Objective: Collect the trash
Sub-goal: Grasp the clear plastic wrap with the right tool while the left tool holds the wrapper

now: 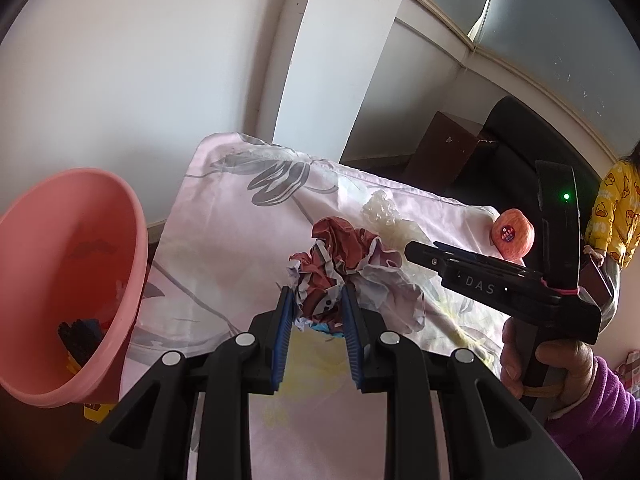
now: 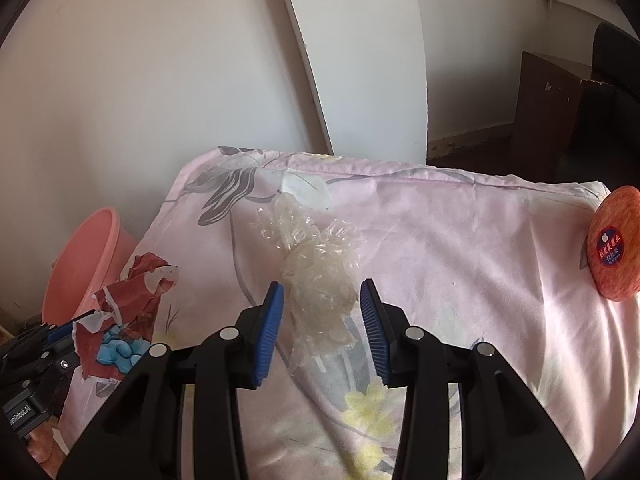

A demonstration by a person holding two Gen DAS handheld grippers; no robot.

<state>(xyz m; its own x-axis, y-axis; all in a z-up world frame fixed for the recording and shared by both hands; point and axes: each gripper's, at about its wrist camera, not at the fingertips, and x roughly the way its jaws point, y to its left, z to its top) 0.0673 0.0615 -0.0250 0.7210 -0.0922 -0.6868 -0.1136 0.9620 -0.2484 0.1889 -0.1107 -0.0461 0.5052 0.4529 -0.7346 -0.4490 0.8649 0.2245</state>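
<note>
A crumpled red-and-white paper wrapper is clamped between the blue pads of my left gripper, lifted a little over the pink floral cloth. The right wrist view shows that wrapper at the lower left, held by the left gripper. A wad of clear plastic wrap lies on the cloth between the spread pads of my right gripper, which is open and does not press on it. In the left wrist view the plastic lies just beyond the right gripper.
A pink bin with some scraps inside stands left of the table. A stickered apple rests at the cloth's right edge. A hand in a purple sleeve holds the right gripper. A person in yellow clothing stands far right.
</note>
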